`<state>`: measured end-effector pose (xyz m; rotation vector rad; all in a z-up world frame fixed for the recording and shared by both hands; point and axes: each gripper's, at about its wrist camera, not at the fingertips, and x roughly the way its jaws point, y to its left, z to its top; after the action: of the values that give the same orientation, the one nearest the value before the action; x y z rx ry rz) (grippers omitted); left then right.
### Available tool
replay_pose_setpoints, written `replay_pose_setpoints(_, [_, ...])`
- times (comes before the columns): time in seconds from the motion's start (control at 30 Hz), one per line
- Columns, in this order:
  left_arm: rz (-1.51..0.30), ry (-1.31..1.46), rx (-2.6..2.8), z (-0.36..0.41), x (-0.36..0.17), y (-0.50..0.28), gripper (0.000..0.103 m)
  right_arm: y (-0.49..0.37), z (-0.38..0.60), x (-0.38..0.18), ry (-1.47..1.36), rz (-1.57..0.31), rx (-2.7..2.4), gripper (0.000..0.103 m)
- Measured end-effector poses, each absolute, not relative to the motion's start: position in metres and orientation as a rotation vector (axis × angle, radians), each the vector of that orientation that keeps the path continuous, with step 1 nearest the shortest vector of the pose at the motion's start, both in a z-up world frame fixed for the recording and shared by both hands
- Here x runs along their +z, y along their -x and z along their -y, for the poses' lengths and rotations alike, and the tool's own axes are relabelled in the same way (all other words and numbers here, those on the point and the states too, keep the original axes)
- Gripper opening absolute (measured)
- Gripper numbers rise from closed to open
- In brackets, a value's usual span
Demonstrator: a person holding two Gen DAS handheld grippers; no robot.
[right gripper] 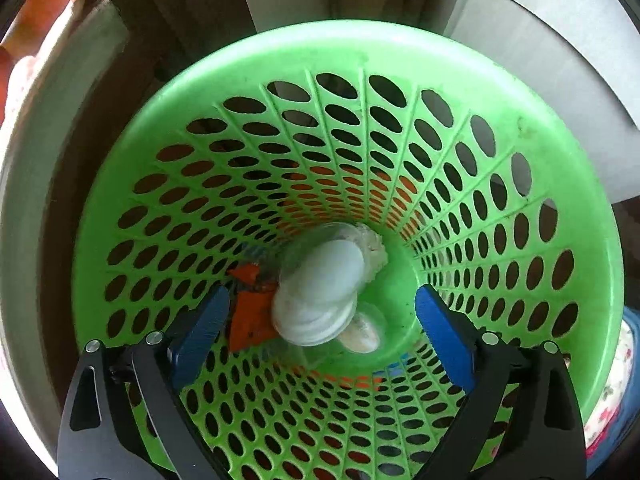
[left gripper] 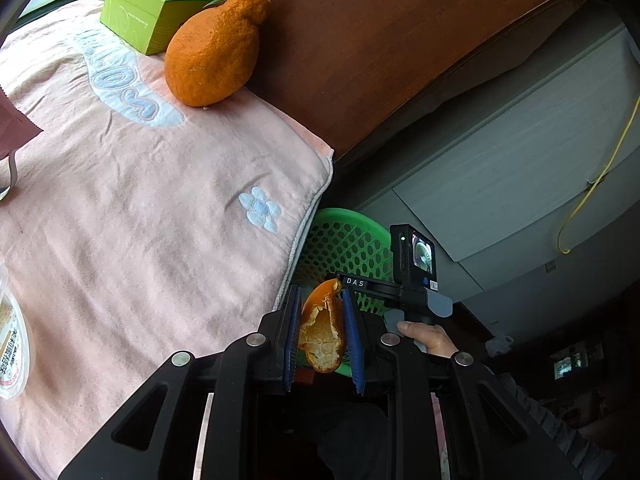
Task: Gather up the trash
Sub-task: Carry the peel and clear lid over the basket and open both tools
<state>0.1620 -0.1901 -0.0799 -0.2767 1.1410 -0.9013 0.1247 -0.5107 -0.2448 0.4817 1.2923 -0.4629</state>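
Note:
My left gripper (left gripper: 320, 300) is shut on a piece of orange peel (left gripper: 322, 334), held just off the edge of the pink towel (left gripper: 140, 208), above the green perforated basket (left gripper: 344, 244). My right gripper (right gripper: 322, 298) is open and empty, pointing straight down into the green basket (right gripper: 560, 184). At the basket's bottom lie a clear plastic cup with a white lid (right gripper: 320, 292), an orange wrapper (right gripper: 252, 312) and a crumpled bit of clear plastic (right gripper: 374, 248). In the left wrist view the right gripper's body (left gripper: 416, 280) shows over the basket.
On the pink towel sit a whole bumpy orange (left gripper: 216, 48), a green box (left gripper: 152, 10), a dark red packet (left gripper: 14, 124) and a lidded food container (left gripper: 12, 340). A brown wooden panel (left gripper: 380, 40) and a grey cabinet (left gripper: 520, 168) with a yellow cable (left gripper: 600, 176) stand behind.

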Motion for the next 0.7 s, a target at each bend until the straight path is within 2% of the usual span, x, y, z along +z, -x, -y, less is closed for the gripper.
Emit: replay_pose_setpoints(0.7, [-1.216,0.155,-0.955,0.274,-0.100,-0.131,0.021,-0.018,0.481,-0.104,-0.313,-0.972,-0.290,0.093])
